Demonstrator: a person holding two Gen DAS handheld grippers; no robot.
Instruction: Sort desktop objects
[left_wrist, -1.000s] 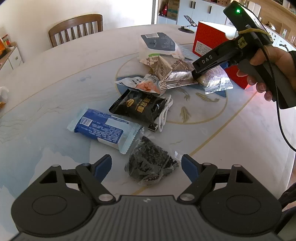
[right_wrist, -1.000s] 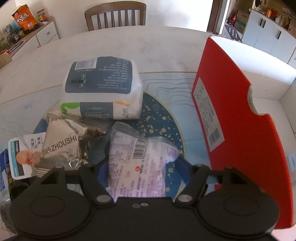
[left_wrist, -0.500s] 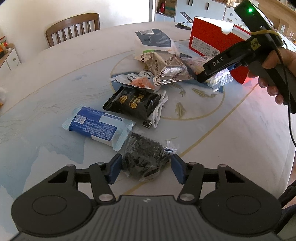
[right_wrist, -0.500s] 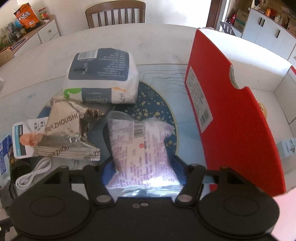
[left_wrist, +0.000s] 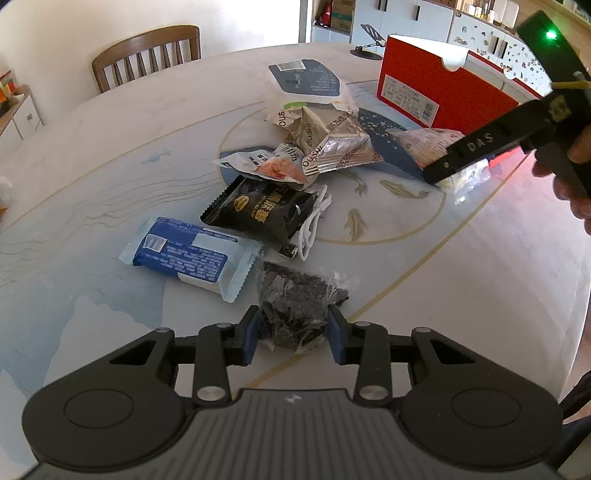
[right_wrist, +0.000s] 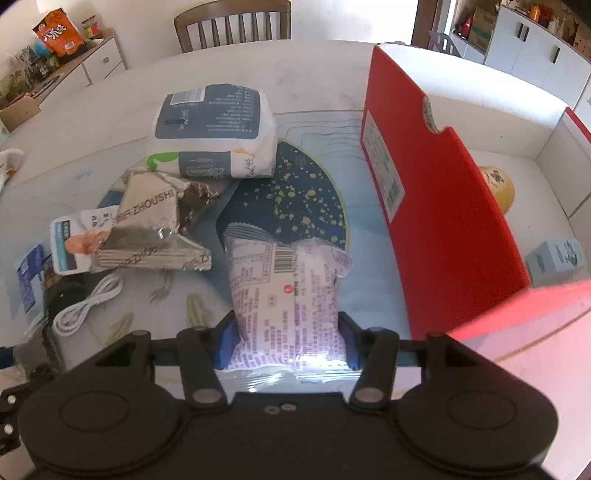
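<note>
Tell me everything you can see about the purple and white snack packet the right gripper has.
The snack packet is a soft plastic pillow bag, white with purple print, a barcode and a small red dot, crimped at its far end. It lies lengthwise between the blue pads of the right gripper, whose jaws are closing on its sides; its near end shines in the glare. It sits beside the red box, not touching it. From the left wrist view the gripper mostly hides it.

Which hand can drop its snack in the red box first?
Probably the right gripper: its jaws are closing on the purple-print packet beside the red box. The left gripper grips the dark bag farther away.
</note>
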